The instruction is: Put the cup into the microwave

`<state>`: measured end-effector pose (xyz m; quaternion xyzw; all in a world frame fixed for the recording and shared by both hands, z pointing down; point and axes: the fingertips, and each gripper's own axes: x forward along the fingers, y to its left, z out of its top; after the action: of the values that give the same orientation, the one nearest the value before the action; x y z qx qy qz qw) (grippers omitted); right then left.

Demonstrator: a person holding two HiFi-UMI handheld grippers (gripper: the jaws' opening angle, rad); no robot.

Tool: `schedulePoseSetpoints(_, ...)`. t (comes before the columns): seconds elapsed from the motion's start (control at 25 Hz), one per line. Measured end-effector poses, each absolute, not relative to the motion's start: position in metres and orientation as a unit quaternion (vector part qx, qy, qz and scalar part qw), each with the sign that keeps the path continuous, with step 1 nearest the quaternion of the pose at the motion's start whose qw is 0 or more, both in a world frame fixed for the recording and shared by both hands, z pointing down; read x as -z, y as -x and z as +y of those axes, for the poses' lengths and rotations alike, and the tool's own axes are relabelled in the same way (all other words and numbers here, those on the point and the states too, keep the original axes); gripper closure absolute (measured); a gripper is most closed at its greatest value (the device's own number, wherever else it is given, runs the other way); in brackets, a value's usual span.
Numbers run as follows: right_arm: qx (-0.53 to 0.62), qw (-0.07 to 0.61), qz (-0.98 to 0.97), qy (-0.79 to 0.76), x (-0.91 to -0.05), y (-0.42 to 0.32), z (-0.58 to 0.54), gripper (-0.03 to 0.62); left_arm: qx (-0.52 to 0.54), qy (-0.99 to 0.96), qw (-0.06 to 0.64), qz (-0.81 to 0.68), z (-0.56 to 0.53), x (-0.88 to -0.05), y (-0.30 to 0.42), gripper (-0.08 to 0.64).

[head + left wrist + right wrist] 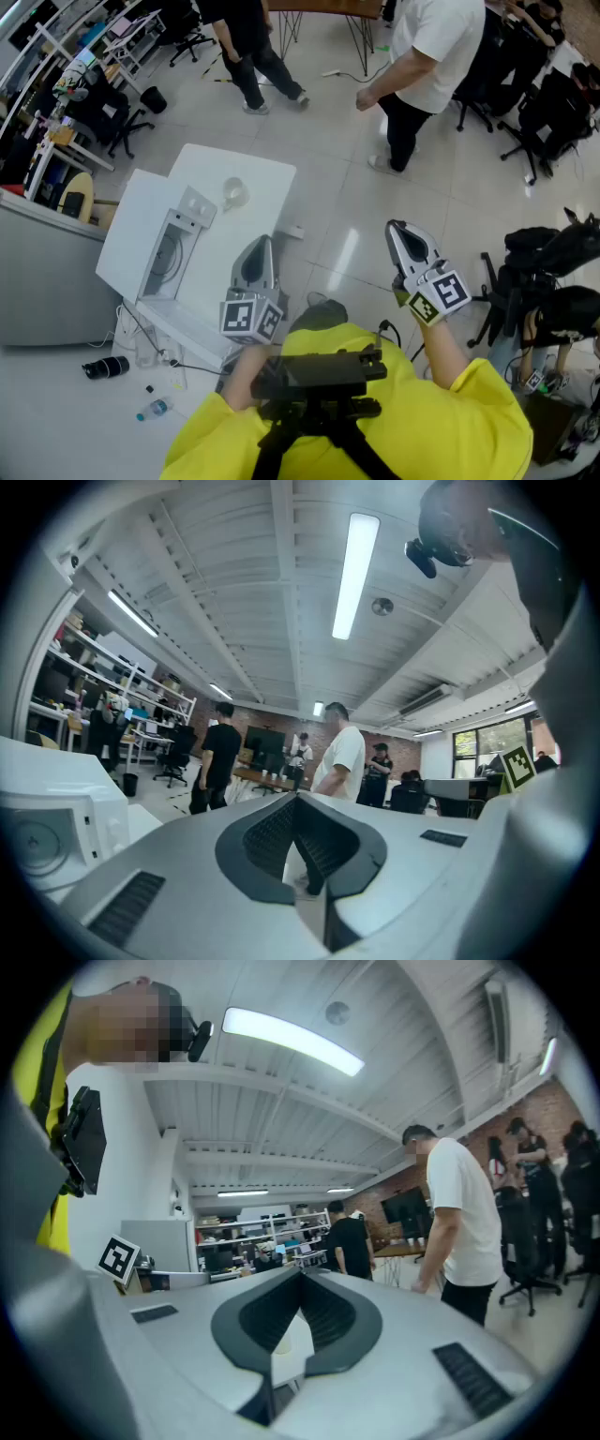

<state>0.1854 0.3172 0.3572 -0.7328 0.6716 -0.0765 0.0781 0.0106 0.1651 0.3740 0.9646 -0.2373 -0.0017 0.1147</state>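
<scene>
Head view, looking down over the yellow-shirted person's shoulders: both hands are out in front, each carrying a grey two-jaw gripper with a black-and-white marker cube at its back. The left gripper (262, 246) shows against the near right corner of the white rectangular table (272, 178). The right gripper (397, 231) is over the pale tiled floor (337, 187), well to the right of the table. Both point level, away from the person.

In the left gripper view the dark ribbed pads meet at their tips, with only the room visible beyond them, so that gripper is closed on nothing. The right gripper view shows the same: jaws pressed together at the tip, empty.

The clear plastic cup (234, 193) stands upright on the tabletop, toward the far side, touched by neither gripper and well apart from both. It is just beside the far right corner of the white box-shaped microwave (155, 258), which takes up the left part of the table. From here I can't tell how the microwave's door stands.

Past the table, a person in a white T-shirt (427, 52) and a person in black clothes (248, 42) are on the open floor.
</scene>
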Motion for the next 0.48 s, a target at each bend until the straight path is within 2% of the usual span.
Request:
schedulePoseSetpoints(0.28,0.073,0.060,0.760,0.643,-0.348,-0.165,0.159,0.586,0.002,-0.939,0.115,-0.325,0.059,-0.368,0.024,0.566)
schedulePoseSetpoints(0.36,0.085,0.047,0.788,0.608,-0.357,-0.148,0.123,0.544,0.007,-0.923,0.121,-0.364,0.040,-0.369,0.046,0.566)
schedulePoseSetpoints(0.44,0.098,0.032,0.809,0.579,-0.372,-0.131,0.091,0.541,0.006,-0.909,0.124,-0.399,0.024,-0.379,0.067,0.566)
schedulePoseSetpoints(0.48,0.103,0.024,0.817,0.567,-0.380,-0.123,0.075,0.518,0.002,-0.900,0.126,-0.416,0.017,-0.386,0.078,0.566)
